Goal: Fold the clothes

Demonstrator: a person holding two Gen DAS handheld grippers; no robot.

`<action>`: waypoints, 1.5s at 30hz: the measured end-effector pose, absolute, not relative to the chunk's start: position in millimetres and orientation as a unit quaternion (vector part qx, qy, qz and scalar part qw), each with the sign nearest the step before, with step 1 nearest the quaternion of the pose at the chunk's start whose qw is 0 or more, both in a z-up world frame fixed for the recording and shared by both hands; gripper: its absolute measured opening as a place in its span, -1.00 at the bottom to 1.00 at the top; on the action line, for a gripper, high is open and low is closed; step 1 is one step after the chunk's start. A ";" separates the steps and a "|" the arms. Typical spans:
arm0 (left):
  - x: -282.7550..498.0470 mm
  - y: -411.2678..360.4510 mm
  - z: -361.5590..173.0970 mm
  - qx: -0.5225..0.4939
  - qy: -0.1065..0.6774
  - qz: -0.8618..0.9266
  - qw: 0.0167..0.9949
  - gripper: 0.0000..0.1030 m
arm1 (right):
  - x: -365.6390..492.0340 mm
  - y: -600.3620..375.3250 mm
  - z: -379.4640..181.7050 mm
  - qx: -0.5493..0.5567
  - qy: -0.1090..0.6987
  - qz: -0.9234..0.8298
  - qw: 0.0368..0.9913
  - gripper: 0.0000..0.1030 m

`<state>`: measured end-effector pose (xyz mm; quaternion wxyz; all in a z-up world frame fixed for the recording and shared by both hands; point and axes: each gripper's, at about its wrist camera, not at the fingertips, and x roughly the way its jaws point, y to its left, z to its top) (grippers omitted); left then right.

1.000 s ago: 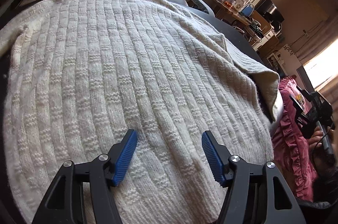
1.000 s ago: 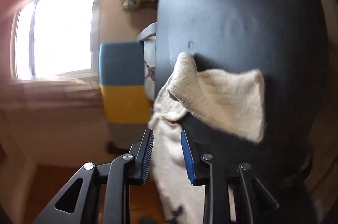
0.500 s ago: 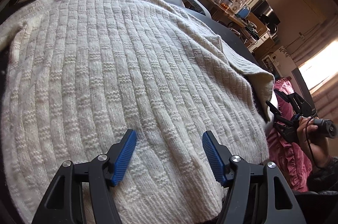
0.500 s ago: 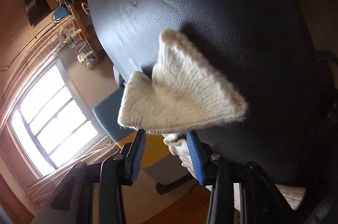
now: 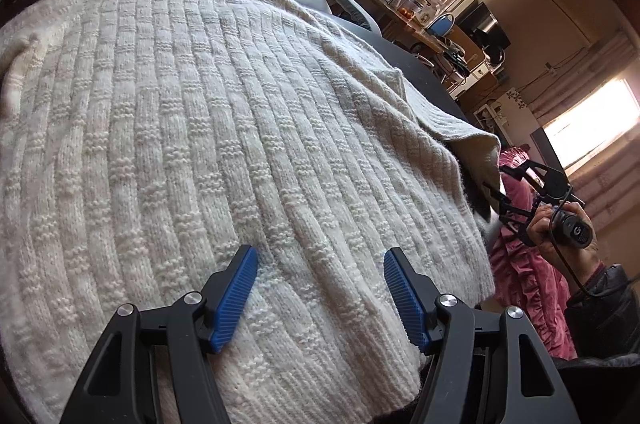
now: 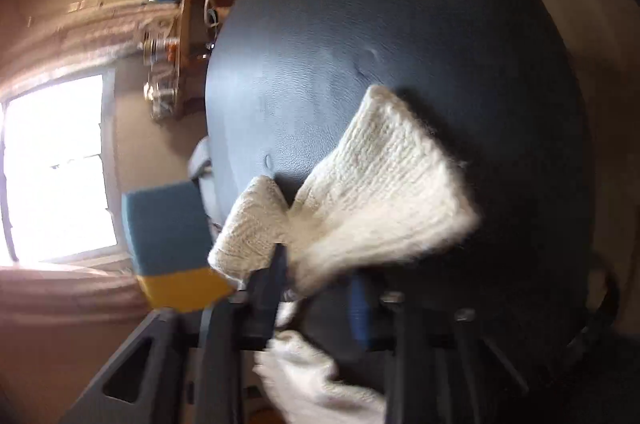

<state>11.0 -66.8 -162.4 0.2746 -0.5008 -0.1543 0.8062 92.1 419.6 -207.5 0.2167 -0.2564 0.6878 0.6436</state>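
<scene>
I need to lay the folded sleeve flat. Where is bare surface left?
Free: the dark tabletop beyond the sleeve cuff, in the right wrist view. Crowded: the sweater covers nearly everything ahead of the left tool.

Right wrist view motion-blurred; right gripper (image 6: 316, 288) fingers smeared, grip on sweater (image 6: 380, 192) cuff unclear. Sweater's near hem cut off below left gripper (image 5: 320, 288). Shelf clutter beyond the sweater too small to identify.

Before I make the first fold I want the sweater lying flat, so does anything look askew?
Yes. The cream knit sweater is mostly spread flat, but its right sleeve is bunched and hangs off the edge of the dark surface, with the right gripper at its cuff. The left gripper hovers open over the hem.
</scene>
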 end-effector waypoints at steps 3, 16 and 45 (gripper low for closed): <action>6.8 -65.0 -150.8 -0.499 -0.160 0.808 0.270 0.30 | 84.6 430.9 -200.4 -0.298 0.623 0.679 0.248 -0.87; -156.8 13.4 -79.7 -0.468 -0.092 0.826 0.301 -0.46 | 48.8 413.8 -182.7 -0.445 0.331 0.811 0.185 -0.86; -238.9 127.8 -172.3 -0.543 0.084 0.809 0.211 -0.99 | 13.2 483.9 -162.0 -0.469 0.148 0.837 0.240 -0.88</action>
